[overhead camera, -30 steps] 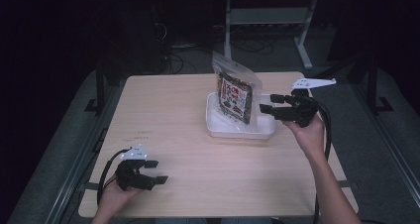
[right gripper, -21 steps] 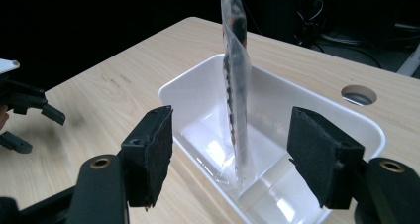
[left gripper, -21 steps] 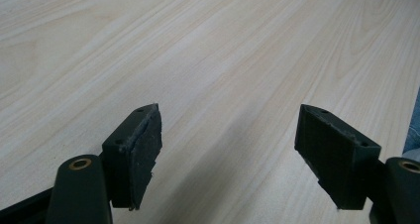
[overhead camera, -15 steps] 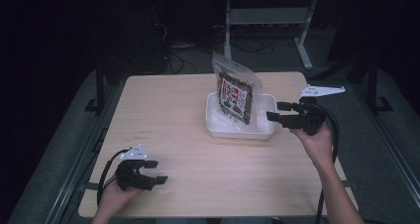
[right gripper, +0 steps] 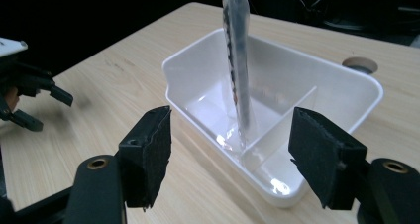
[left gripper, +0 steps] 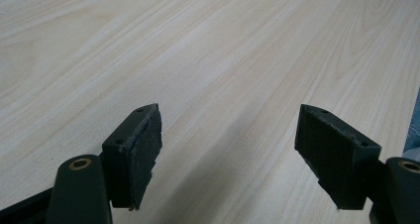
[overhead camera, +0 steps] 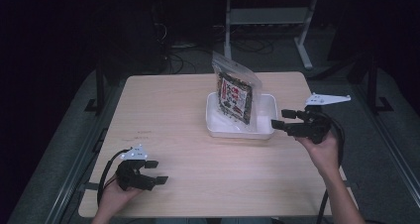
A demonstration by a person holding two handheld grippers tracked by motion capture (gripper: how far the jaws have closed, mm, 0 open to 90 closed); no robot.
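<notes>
1. A snack bag [overhead camera: 235, 91] stands upright in a white bin [overhead camera: 267, 105] near the desk's [overhead camera: 173, 110] far right corner, long axis vertical, leaning on the divider.
2. The right gripper [overhead camera: 278, 120] hovers just beside the bin's right end, jaws released and empty, facing the bag's thin edge [right gripper: 236, 60].
3. The left gripper [overhead camera: 154, 171] rests at the near left corner, jaws released, well apart from the bin.
4. The right hand is nearer.

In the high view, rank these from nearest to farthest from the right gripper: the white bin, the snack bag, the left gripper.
From the right gripper:
1. White bin, just beside its fingers, toward the table's middle.
2. Snack bag, standing upright in that bin.
3. Left gripper, near the table's front left corner.
</notes>
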